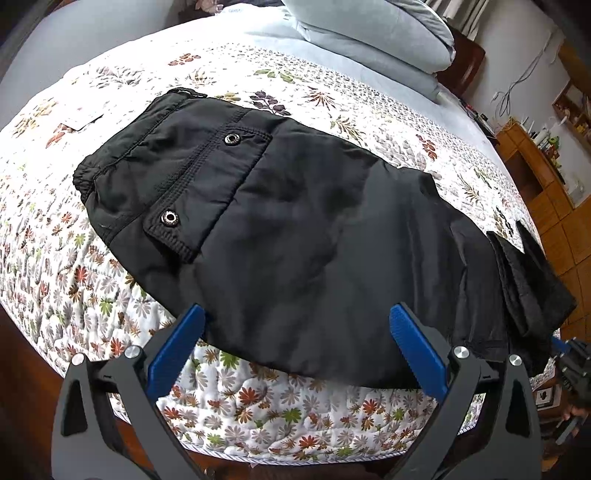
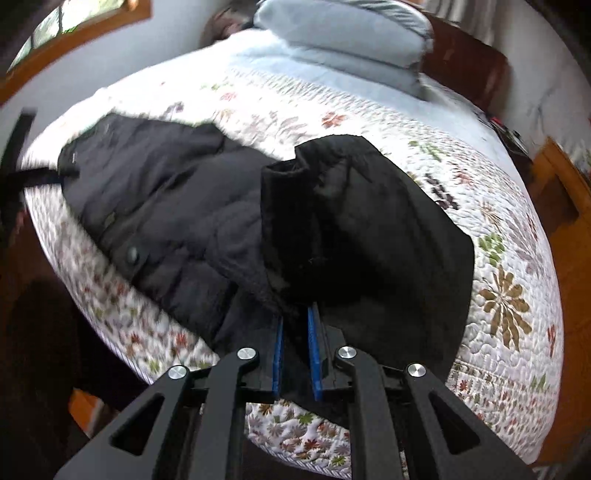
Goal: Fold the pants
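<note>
Right tool (image 2: 295, 325) pinches the leg end of the black padded nylon pants (image 1: 295, 221), which lie on the floral quilted bed cover (image 1: 258, 413); left tool (image 1: 295, 325) gapes wide above their near edge.

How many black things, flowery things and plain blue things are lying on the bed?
Black: 1, the black padded fabric pants, one end pinched in the right claw.
Flowery: 1, the white quilted bedspread with flower print.
Plain blue: 2, the folded light blue duvet and the light blue sheet under it.
Total: 4
</note>
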`<state>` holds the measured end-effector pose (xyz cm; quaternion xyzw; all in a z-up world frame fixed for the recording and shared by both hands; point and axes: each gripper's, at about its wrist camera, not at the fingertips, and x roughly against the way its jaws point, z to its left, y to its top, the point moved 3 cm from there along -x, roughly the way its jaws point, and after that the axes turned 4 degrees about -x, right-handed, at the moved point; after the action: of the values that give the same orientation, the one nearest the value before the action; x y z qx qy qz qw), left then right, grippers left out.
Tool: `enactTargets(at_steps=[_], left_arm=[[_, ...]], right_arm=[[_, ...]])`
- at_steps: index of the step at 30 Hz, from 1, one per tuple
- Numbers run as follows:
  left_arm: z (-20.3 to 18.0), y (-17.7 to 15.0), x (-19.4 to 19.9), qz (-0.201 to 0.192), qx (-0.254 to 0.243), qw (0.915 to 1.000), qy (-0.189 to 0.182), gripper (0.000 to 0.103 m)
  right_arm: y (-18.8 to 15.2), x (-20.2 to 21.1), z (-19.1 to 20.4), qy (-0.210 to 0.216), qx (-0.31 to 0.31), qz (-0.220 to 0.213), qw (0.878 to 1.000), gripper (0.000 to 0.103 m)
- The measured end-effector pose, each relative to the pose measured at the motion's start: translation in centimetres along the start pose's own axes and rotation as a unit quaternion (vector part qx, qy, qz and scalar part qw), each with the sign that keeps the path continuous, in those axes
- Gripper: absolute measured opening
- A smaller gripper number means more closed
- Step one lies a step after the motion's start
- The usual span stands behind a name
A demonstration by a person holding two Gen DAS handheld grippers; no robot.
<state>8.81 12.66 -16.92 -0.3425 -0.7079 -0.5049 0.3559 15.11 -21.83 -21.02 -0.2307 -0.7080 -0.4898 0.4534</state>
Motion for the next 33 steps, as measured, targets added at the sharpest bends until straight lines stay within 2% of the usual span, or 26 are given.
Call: enactTargets(at_steps=[8,11,14,15,18,20,22,23,24,25,27,29,30,31,33], left_arm=[[0.0,0.0,0.0,0.001,0.000,1.0000,-0.001,0.100],[0.0,0.0,-0.1,0.002,0.001,1.0000,-0.002,0.100],[-0.1,0.0,-0.1,0.003,0.001,1.0000,-0.002,0.100],[-0.1,0.0,-0.1,0.003,0.001,1.0000,-0.002,0.100],[-0.1,0.0,0.0,0.001,0.001,1.0000,-0.003,0.100],[0.0,0.0,0.0,0.002,0.003,1.0000,-0.003,0.100],[0.0,0.0,0.0,0.002,0.005,1.0000,-0.004,0.100],[0.0,0.0,0.0,0.002,0.005,1.0000,-0.004,0.100],[0.0,0.0,0.0,0.002,0.005,1.0000,-0.004,0.100],[0.0,0.0,0.0,0.002,0.005,1.0000,-0.004,0.100],[0.0,0.0,0.1,0.001,0.005,1.0000,-0.005,0.100],[-0.1,0.1,0.2,0.000,0.003,1.0000,-0.005,0.100],[-0.2,0.1,0.3,-0.001,0.002,1.0000,-0.005,0.100],[-0.3,0.1,0.3,-0.002,0.001,1.0000,-0.005,0.100],[-0.4,0.2,0.5,-0.004,0.000,1.0000,-0.006,0.100]], right_arm=[[-1.4,-1.6,1.1,-0.004,0.034,0.030,0.999,0.014],[-1.7,-1.8,0.9,0.004,0.026,0.034,0.999,0.017],[-1.9,-1.9,0.9,0.022,0.018,0.036,0.999,0.029],[-2.0,-1.7,0.9,0.038,0.011,0.036,0.999,0.039],[-2.0,-0.8,0.6,0.066,-0.020,0.022,0.997,0.042],[-2.1,0.0,0.1,0.102,-0.059,0.011,0.993,0.042],[-2.4,0.4,-0.9,0.184,-0.144,0.010,0.972,0.042],[-2.7,0.4,-1.4,0.227,-0.190,0.010,0.955,0.042],[-3.2,0.1,-1.9,0.286,-0.250,0.016,0.925,0.042],[-3.8,-0.4,-2.0,0.327,-0.295,0.024,0.897,0.042],[-4.7,-1.3,-1.6,0.365,-0.343,0.033,0.865,0.042],[-5.0,-2.0,-1.7,0.366,-0.372,0.027,0.853,0.042],[-5.3,-2.6,-2.0,0.369,-0.398,0.026,0.839,0.042],[-5.5,-3.3,-2.5,0.378,-0.432,0.027,0.819,0.042],[-5.5,-4.1,-3.5,0.390,-0.474,0.018,0.789,0.042]])
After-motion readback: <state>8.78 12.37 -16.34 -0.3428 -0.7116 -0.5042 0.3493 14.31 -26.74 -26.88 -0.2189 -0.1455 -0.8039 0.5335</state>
